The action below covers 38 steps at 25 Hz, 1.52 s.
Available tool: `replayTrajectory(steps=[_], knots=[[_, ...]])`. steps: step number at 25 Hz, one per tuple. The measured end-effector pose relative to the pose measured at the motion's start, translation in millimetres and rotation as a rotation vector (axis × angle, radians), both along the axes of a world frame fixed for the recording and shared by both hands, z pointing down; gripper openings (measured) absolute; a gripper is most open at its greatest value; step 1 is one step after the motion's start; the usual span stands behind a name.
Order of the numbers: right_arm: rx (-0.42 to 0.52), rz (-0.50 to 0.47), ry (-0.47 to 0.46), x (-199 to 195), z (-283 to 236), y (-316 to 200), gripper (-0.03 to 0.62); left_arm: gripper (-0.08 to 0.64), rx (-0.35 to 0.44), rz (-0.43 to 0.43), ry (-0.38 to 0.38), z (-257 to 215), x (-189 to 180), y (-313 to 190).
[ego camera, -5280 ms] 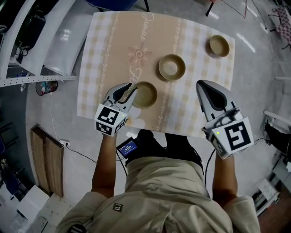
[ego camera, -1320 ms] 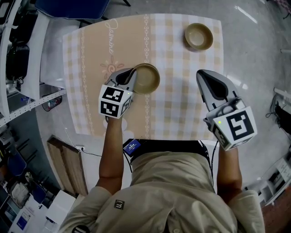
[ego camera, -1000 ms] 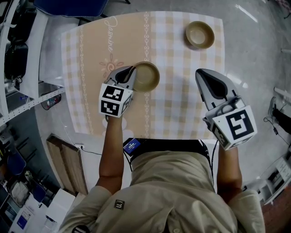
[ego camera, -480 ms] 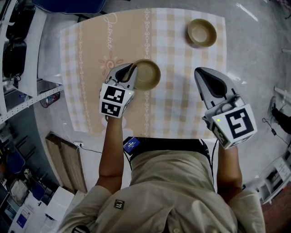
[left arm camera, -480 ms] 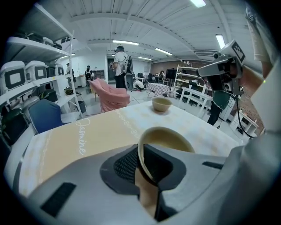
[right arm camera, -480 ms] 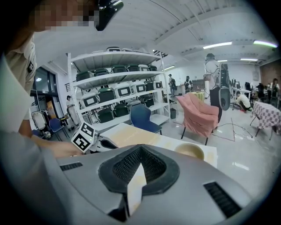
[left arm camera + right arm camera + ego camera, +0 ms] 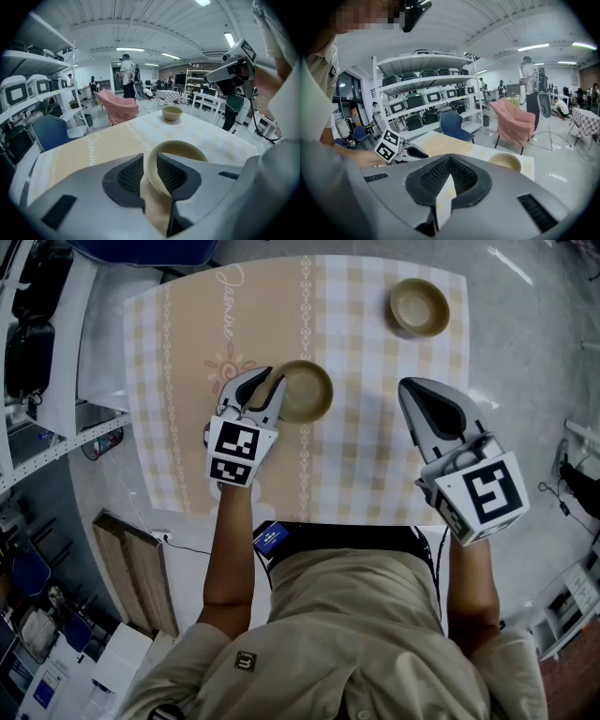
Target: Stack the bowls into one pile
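Observation:
A tan bowl (image 7: 307, 390) sits mid-table on the checked cloth (image 7: 375, 456); in the head view its rim looks doubled, as if it is nested in a second bowl. My left gripper (image 7: 265, 382) is shut on its near-left rim, one pad inside and one outside (image 7: 151, 168). Another tan bowl (image 7: 419, 307) stands alone at the far right corner, also seen in both gripper views (image 7: 172, 112) (image 7: 505, 162). My right gripper (image 7: 415, 390) hovers over the table's right edge, shut and holding nothing (image 7: 449, 161).
The table's front edge runs just ahead of the person's body. White shelving (image 7: 47, 334) stands off the left side and a blue chair (image 7: 141, 249) beyond the far edge. A pink armchair (image 7: 515, 119) and racks of seats (image 7: 426, 93) fill the room behind.
Over five seconds the left gripper carried its bowl from the near side to the middle bowl's spot. In the last second the bowl and both grippers barely shifted.

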State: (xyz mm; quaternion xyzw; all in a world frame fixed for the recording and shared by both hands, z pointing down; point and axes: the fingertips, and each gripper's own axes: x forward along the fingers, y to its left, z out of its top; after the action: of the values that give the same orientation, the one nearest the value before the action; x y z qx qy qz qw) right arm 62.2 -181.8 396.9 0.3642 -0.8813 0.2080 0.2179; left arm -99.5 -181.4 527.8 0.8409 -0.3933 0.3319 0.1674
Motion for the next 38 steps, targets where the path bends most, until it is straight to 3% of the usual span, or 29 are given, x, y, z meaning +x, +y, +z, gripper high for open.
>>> replayTrajectory(steps=[17, 23, 38], knots=[[-0.014, 0.002, 0.009, 0.4, 12.9, -3.3, 0.003, 0.074, -0.082, -0.032, 0.039, 29.3, -3.6, 2.1], [-0.013, 0.014, -0.001, 4.2, 11.5, -4.9, 0.003, 0.031, -0.135, -0.061, 0.068, 26.0, -2.6, 1.1], [0.034, 0.06, -0.038, 39.0, -18.5, -19.1, 0.003, 0.021, 0.006, -0.021, 0.089, -74.7, 35.6, -24.9]])
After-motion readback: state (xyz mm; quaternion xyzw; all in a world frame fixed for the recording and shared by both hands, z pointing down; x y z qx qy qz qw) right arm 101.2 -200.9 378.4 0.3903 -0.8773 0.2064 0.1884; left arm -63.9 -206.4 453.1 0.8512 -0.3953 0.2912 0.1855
